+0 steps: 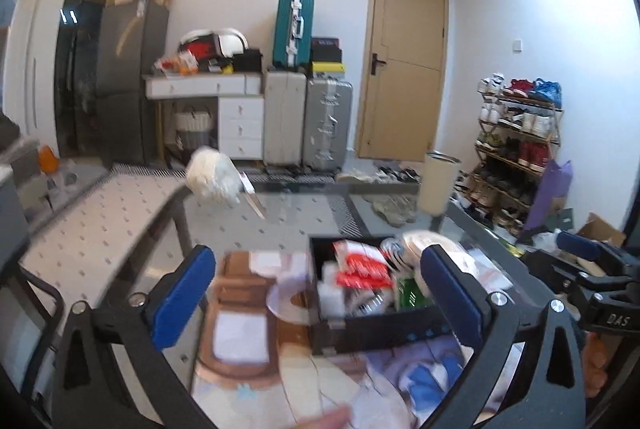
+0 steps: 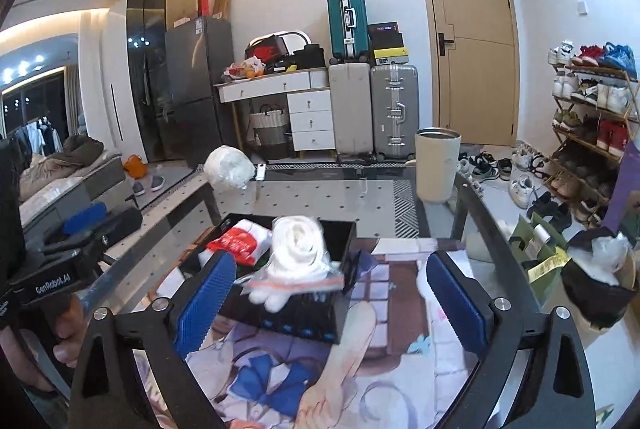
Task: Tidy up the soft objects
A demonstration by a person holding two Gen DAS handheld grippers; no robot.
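Note:
A black box (image 2: 320, 325) stands on the printed mat (image 2: 304, 381) on the glass table. It holds a red-and-white packet (image 2: 240, 241), a rolled white soft bundle (image 2: 298, 249) and a clear zip bag with white gloves (image 2: 288, 287) hanging over its front edge. In the left wrist view the box (image 1: 368, 333) lies blurred between the blue pads. My left gripper (image 1: 320, 305) is open and empty. My right gripper (image 2: 332, 305) is open and empty, just in front of the box. A white plastic bag bundle (image 2: 230, 167) sits at the table's far left edge.
A cream cylindrical bin (image 2: 436, 165) stands past the table's far right corner. A black bag of white stuff (image 2: 600, 277) sits on the floor at right. Shoe rack (image 2: 592, 117), suitcases (image 2: 372, 109) and a door stand behind. The left gripper's body (image 2: 60, 261) shows at left.

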